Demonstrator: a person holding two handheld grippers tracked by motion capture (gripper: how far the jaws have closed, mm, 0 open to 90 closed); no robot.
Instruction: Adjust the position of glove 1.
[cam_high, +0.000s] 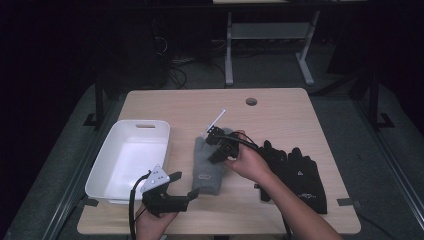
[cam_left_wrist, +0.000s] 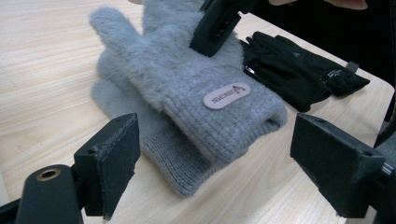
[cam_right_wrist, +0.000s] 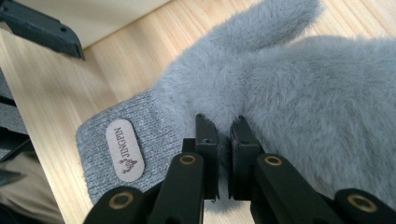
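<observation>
Two fuzzy grey gloves (cam_high: 209, 170) lie stacked at the table's middle, cuffs toward me. The upper glove (cam_left_wrist: 187, 79) carries an oval label; the lower glove (cam_left_wrist: 163, 154) peeks out beneath it. My right gripper (cam_high: 218, 152) comes down on the upper glove's palm. In the right gripper view its jaws (cam_right_wrist: 223, 122) are nearly together and pinch the fur of the grey glove (cam_right_wrist: 289, 79). My left gripper (cam_high: 184, 185) hovers just in front of the cuffs. It is open (cam_left_wrist: 215, 154) with nothing between its jaws.
A white plastic bin (cam_high: 145, 123) sits at the left of the table. A pair of black gloves (cam_high: 300, 172) lies to the right of the grey ones. A thin white stick (cam_high: 216, 119) rests beyond the gloves, and a round hole (cam_high: 251, 101) marks the table's far side.
</observation>
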